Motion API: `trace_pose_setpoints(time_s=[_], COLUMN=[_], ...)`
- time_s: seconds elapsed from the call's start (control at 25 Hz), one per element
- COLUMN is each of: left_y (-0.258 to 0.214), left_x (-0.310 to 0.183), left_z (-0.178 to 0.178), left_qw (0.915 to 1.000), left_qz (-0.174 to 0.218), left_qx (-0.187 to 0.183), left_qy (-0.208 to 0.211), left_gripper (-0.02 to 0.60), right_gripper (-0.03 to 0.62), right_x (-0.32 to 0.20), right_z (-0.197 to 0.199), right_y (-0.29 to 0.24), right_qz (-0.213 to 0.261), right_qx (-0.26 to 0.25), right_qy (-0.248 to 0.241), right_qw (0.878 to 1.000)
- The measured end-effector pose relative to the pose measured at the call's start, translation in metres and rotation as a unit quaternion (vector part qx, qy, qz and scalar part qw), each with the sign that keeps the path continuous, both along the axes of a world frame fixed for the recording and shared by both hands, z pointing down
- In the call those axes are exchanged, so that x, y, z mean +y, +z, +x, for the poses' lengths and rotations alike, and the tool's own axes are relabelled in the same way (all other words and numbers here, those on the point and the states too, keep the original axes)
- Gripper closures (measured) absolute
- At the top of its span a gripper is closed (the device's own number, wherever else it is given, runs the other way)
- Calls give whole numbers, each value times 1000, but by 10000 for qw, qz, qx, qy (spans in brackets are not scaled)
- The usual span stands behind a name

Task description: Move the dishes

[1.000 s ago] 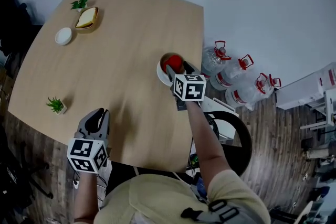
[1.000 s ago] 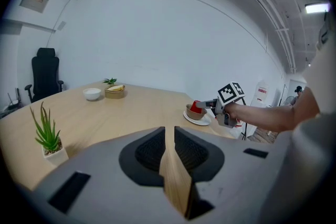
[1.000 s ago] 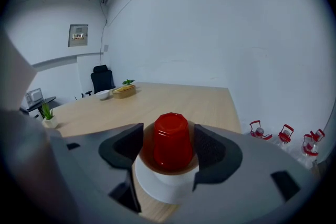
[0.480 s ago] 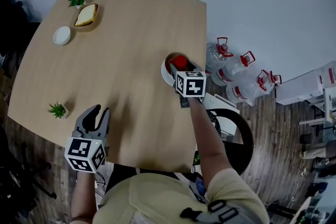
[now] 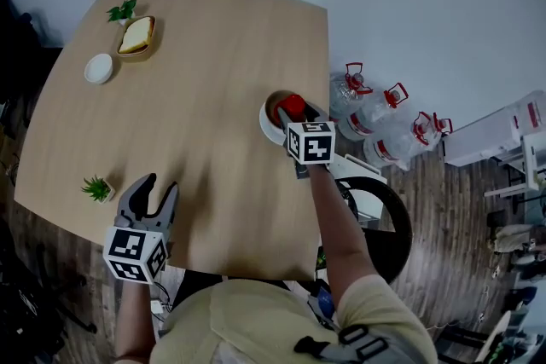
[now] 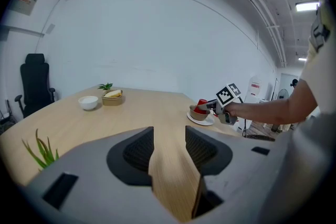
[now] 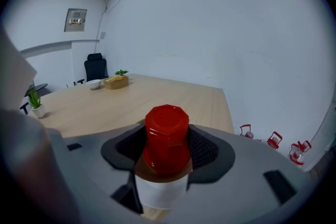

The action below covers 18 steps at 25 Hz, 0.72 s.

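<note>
Dishes sit in two groups on a pale, wood-grain bench [image 5: 213,47] with rounded corners. Near its right edge stands one stack: a flat round white plate [image 5: 268,129], on it a brown bowl [image 5: 270,101], and in the bowl one glossy red cup [image 5: 292,105] turned upside down, its base faceted like an octagon. The right tool [image 5: 295,117] reaches over this stack. Its jaws have just been closing, and its dark textured pads lie against the cup's two sides.

At the far left corner are two more dishes, just beside each other. One is a small round white bowl [image 5: 99,68]. The other is a tan dish [image 5: 148,41] with raised sides, carrying a single pale slice that looks like bread [image 5: 136,33].

The left tool [image 5: 160,190] hovers over the near edge of the bench, well apart from every dish. Its jaws have just been opening and stand apart, with only bare wood between the dark pads.

Two small potted plants [image 5: 124,10] have spiky green leaves. One stands beside the tan dish; the other plant [image 5: 96,187] is near the left tool.

Three clear water jugs [image 5: 375,125] with red handles lie on the dark plank floor beside the bench. One black office chair [image 6: 35,86] stands by the white wall.
</note>
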<state>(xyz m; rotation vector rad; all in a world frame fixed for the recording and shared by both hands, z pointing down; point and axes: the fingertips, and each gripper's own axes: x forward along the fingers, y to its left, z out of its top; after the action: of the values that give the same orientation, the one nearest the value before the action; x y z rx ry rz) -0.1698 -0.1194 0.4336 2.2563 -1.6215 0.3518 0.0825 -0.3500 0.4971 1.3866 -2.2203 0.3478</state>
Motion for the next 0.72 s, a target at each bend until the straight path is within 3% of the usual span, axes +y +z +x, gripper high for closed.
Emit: trace_pose_setpoints(time_s=[0.36,0.72], left_y=[-19,-44], left_x=[-3,-5], left_z=[-10,9], left_qw=[9995,9954], left_qz=[284,732], left_qx=[142,-132], left_qy=[3,605], left_gripper=[399,379], right_gripper=[338,338], right_x=[20,70], right_z=[10,6], right_y=[-58,-92], right_qz=[526,275], right_qx=[-498,-1841], right_qy=[134,96], right_qw=[9973,9825])
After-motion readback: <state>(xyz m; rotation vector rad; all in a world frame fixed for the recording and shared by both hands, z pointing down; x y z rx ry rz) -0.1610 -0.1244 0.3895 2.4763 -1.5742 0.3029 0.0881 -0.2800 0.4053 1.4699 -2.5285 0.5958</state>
